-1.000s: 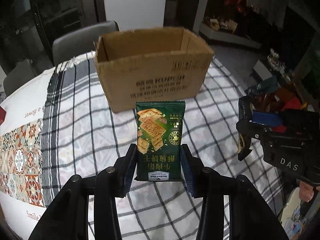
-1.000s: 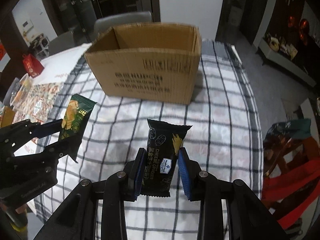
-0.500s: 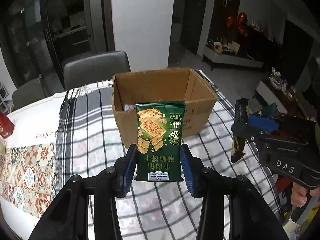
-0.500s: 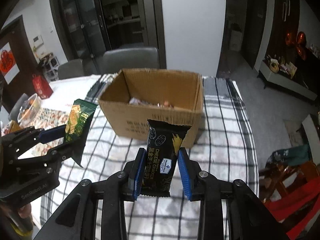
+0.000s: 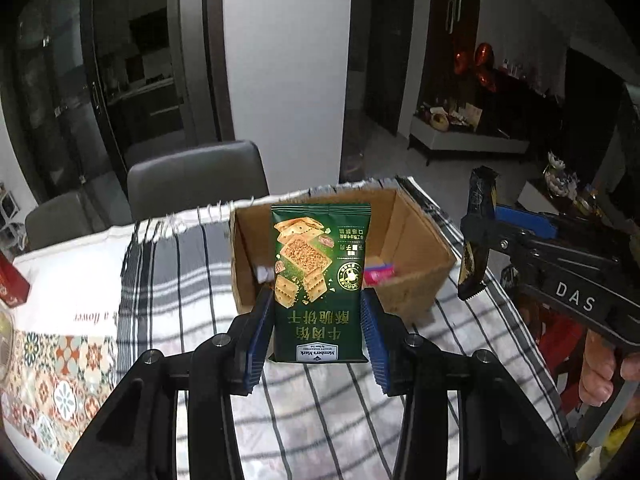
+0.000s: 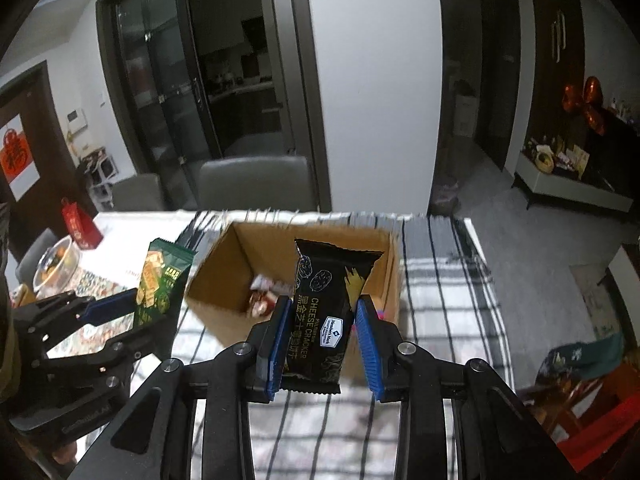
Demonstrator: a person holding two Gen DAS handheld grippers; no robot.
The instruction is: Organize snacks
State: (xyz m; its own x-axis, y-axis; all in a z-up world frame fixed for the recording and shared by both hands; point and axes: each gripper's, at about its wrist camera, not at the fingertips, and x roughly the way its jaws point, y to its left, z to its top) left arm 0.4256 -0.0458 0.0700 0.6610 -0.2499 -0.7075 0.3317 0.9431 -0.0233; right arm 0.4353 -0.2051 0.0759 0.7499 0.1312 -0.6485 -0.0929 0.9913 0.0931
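Two snack packs are held up above the counter (image 5: 360, 412), one in each hand-held gripper. The left hand-held gripper (image 5: 318, 332) is closed on a green cracker pack (image 5: 320, 280), with blue pads pressing both its side edges near the bottom; the pack stands upright w/ its print upside down. The right hand-held gripper (image 6: 322, 344) is closed on a black cracker pack (image 6: 324, 320), also upright, gripped at the lower half. Both packs are in front of an open cardboard box (image 6: 224, 280) that sits on a black-and-white checked cloth (image 6: 440, 288) on the counter. Inside the box lie a few small snacks (image 6: 262, 298), incl. something pink (image 5: 380, 272) seen in the left wrist view; what they are exactly I cannot tell. A person's hand (image 5: 600, 364) holds the handle of the right hand-held gripper at the right edge of the left view. A grey chair (image 5: 196, 180) stands behind the counter, approx. behind the box. At the left side of the counter is a red box (image 6: 80, 226) and a glass bowl (image 6: 56, 264), well apart from the cardboard box.
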